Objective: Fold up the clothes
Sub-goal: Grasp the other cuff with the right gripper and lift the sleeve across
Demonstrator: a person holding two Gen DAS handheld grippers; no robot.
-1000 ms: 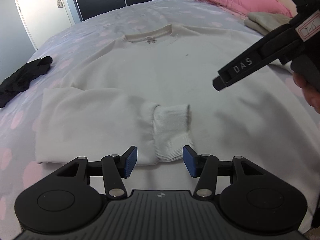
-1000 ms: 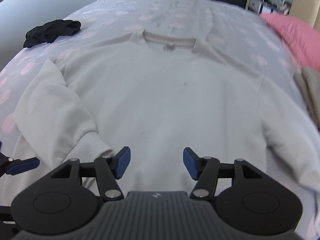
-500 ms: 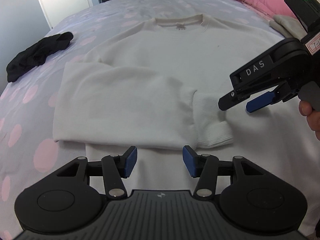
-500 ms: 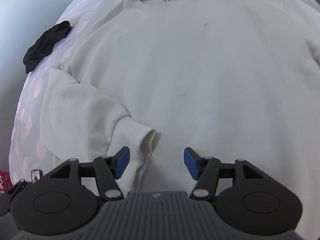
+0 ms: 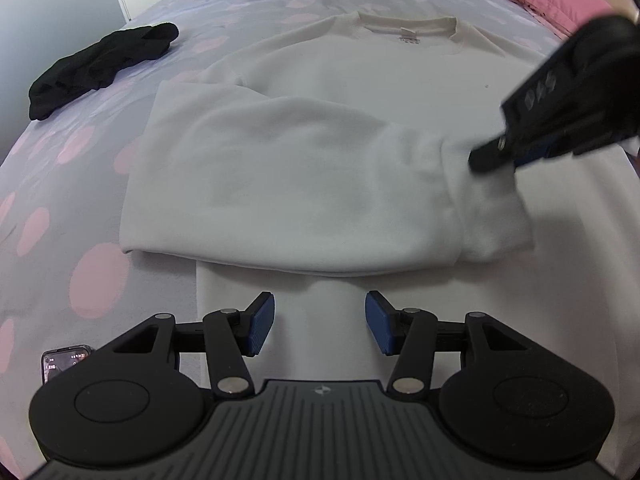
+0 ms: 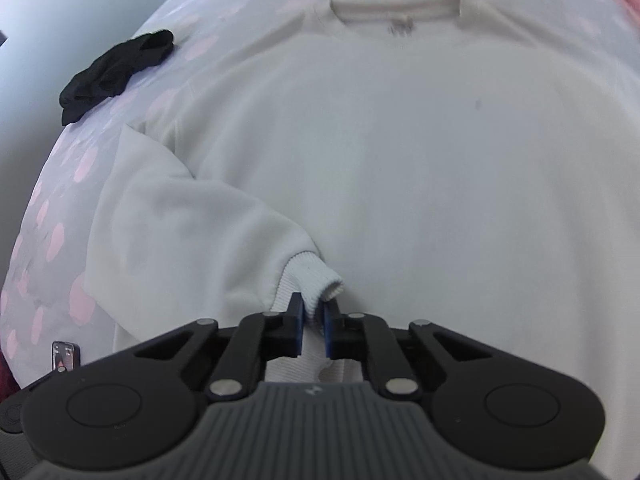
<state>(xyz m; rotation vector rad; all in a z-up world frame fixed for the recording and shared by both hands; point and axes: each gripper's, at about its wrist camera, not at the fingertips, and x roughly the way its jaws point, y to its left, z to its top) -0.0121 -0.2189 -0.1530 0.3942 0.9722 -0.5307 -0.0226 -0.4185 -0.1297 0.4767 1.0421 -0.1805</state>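
On the dotted bed [image 5: 72, 184] a white sweatshirt [image 6: 400, 168] lies flat, one sleeve folded across its body. The right gripper [image 6: 311, 320] has just closed its jaws on the sleeve cuff [image 6: 316, 280]; the left gripper [image 5: 320, 322] hangs with jaws apart, holding nothing. Sleeve-folding appears to be in hand; next, the cuff likely needs drawing straight and laying flat.

The right claw [image 6: 312, 330] has just closed onto the sleeve cuff [image 6: 316, 280].

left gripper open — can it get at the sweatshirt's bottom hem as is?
Probably yes. The left gripper is open and empty, hanging over the sweatshirt below the folded sleeve; nothing lies between. The right gripper pinches the cuff off to the side.
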